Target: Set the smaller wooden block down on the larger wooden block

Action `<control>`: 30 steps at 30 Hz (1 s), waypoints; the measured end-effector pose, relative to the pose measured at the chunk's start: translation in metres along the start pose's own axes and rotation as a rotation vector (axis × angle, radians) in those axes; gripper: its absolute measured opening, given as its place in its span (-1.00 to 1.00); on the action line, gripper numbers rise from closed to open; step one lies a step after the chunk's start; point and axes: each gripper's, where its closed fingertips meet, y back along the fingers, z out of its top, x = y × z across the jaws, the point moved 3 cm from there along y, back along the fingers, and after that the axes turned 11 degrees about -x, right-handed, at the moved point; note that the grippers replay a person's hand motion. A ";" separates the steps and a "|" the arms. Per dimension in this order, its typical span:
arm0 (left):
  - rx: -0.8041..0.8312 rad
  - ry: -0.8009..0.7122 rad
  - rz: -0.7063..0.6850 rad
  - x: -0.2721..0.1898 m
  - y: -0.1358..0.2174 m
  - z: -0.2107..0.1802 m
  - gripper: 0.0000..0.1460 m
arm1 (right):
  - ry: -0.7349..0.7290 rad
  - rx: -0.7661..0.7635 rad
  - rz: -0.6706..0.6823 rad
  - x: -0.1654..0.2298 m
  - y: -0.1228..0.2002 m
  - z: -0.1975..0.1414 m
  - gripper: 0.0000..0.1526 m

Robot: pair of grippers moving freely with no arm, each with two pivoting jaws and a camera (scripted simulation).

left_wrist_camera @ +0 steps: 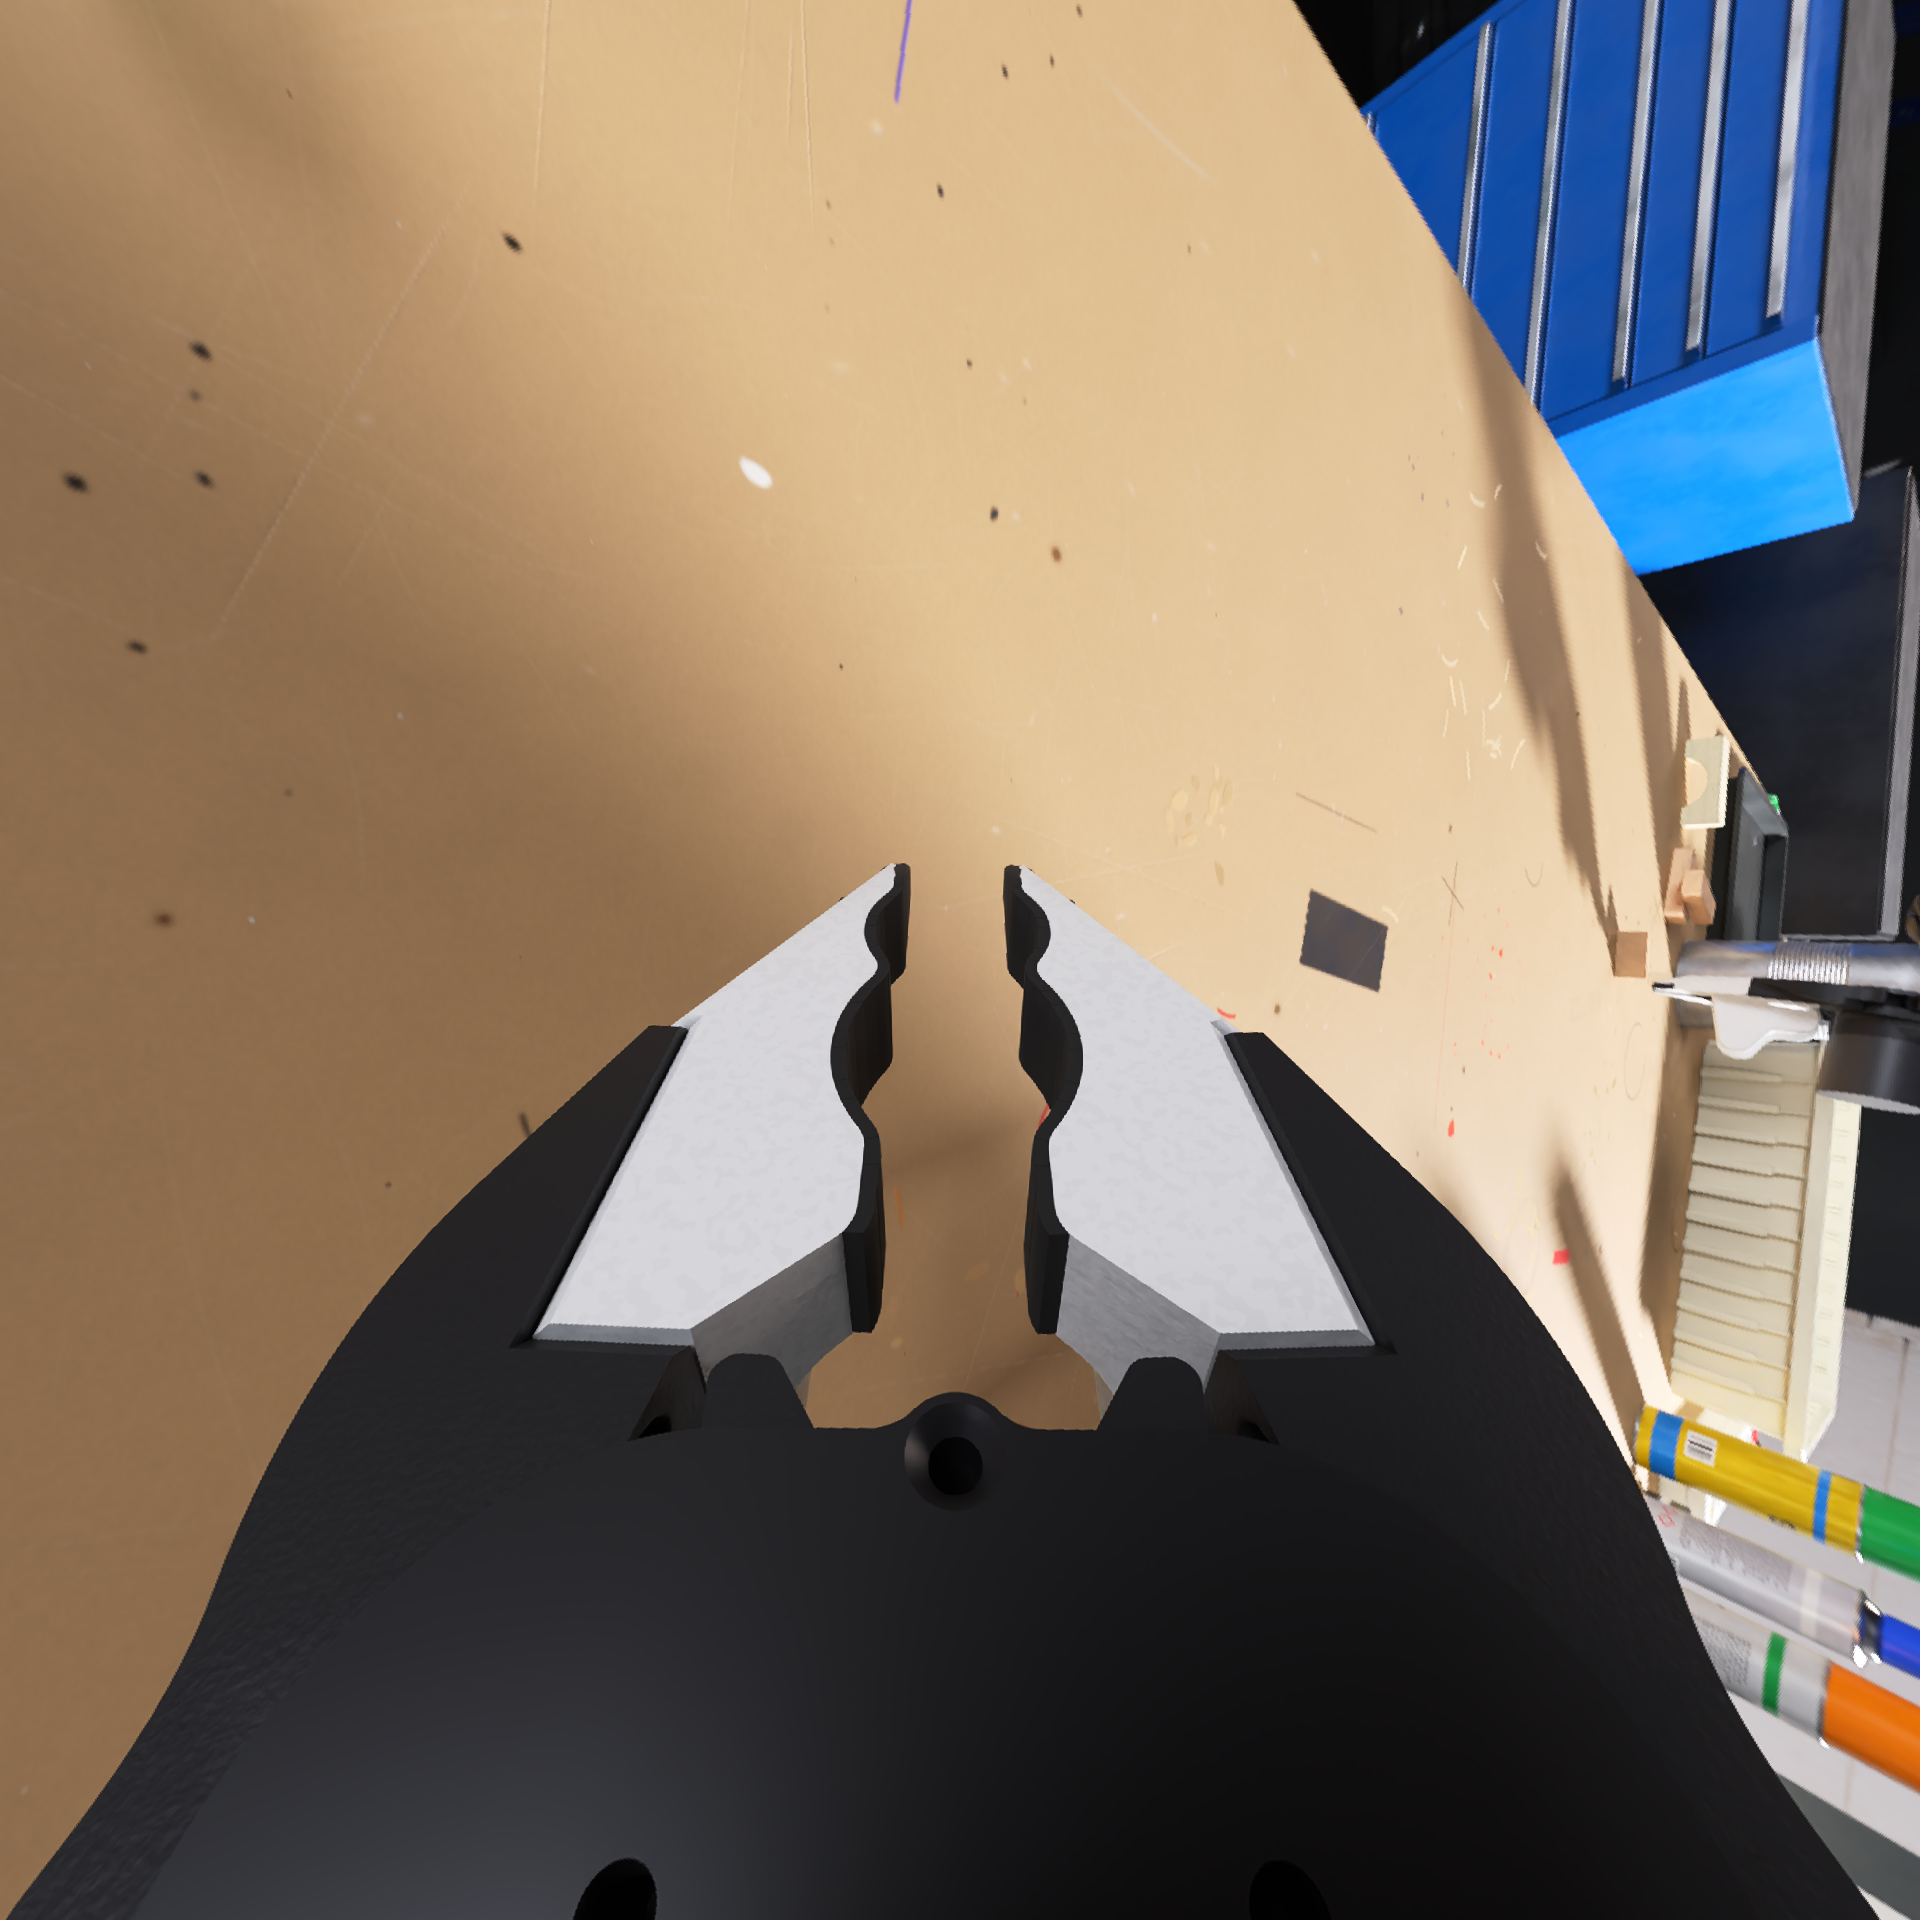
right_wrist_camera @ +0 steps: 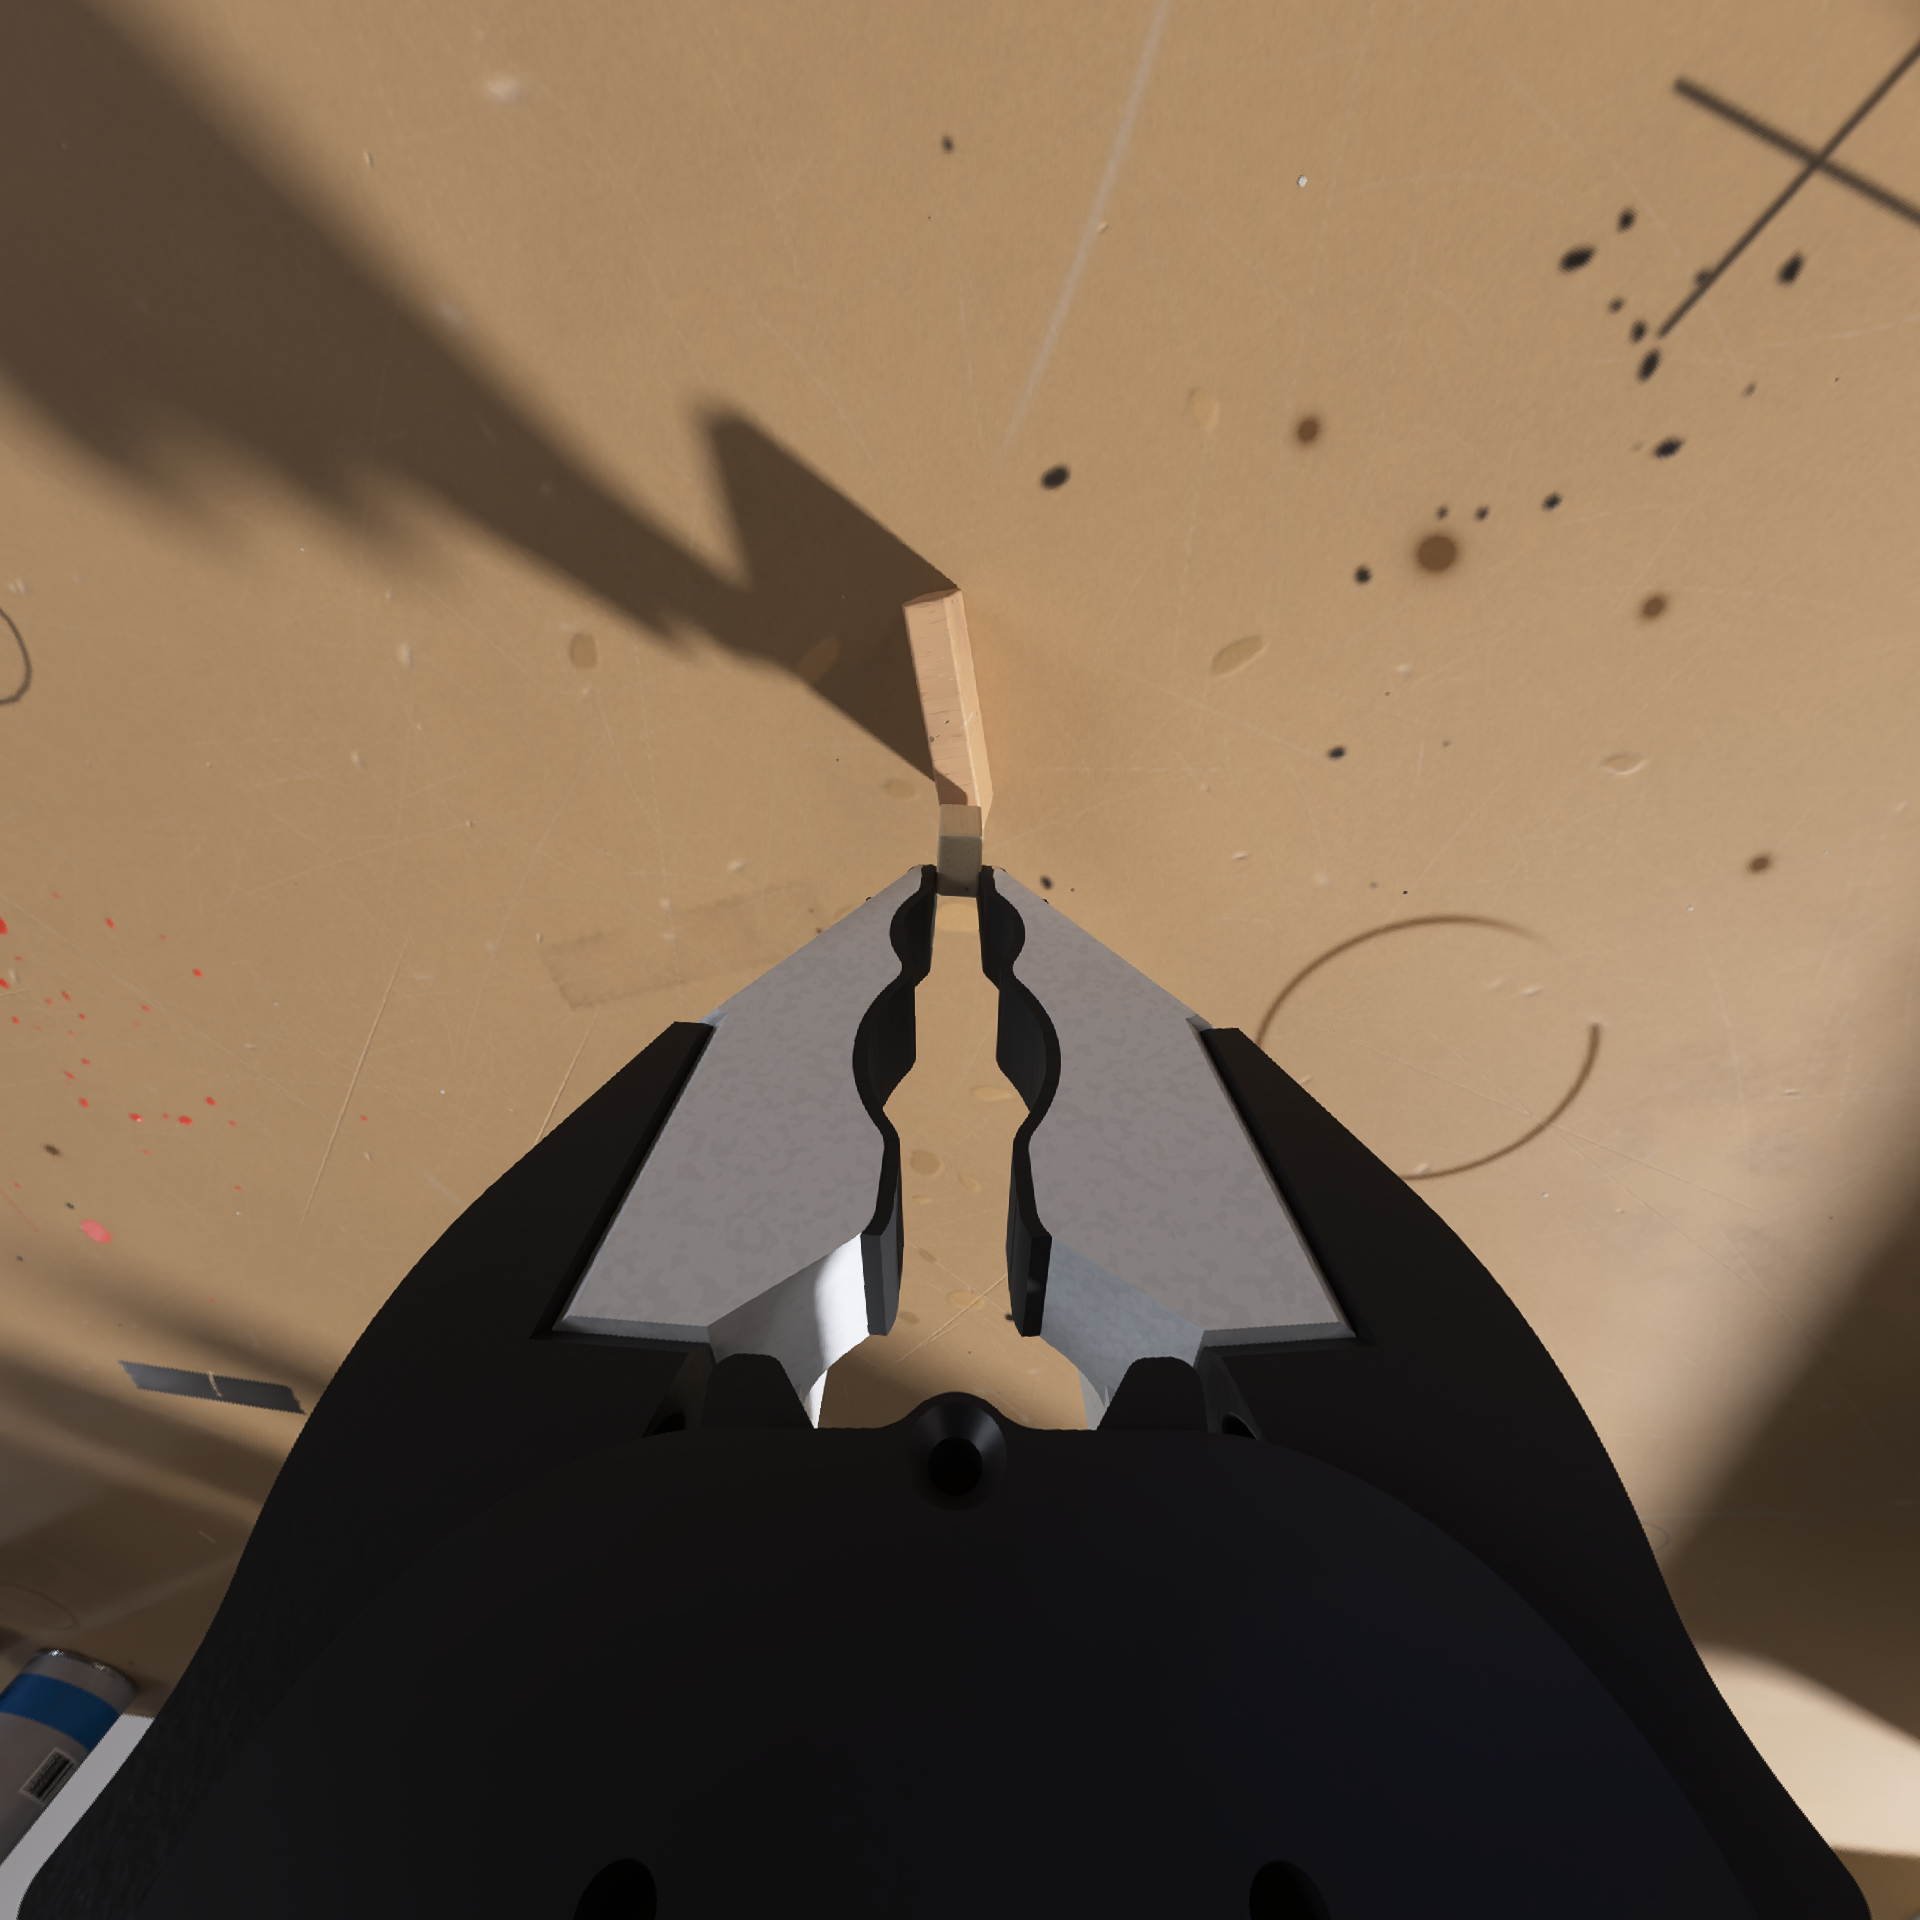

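In the right wrist view my right gripper is shut on the smaller wooden block, pinched at the fingertips above the tan table. The larger wooden block, a long pale piece, lies just beyond the smaller one and appears to touch its far end. In the left wrist view my left gripper is slightly open and empty over bare table. The right gripper shows far off at the right edge of that view, with a small wooden piece at its tips.
A blue drawer cabinet stands past the table's right edge. A cream ribbed rack and coloured tubes lie at the right. A dark patch marks the table. A blue and white can is at the lower left.
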 end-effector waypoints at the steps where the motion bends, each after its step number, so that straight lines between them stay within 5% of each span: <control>1: -0.013 -0.001 0.001 0.000 -0.002 0.002 -0.76 | 0.004 0.004 -0.006 0.000 0.000 0.000 -0.90; 19: -0.176 0.057 0.006 0.006 -0.011 0.019 -0.77 | 0.096 0.031 0.019 0.011 -0.005 0.014 -0.90; 30: -0.107 0.050 0.023 0.004 -0.001 0.008 -0.77 | 0.170 0.066 0.033 0.004 -0.007 0.021 -0.90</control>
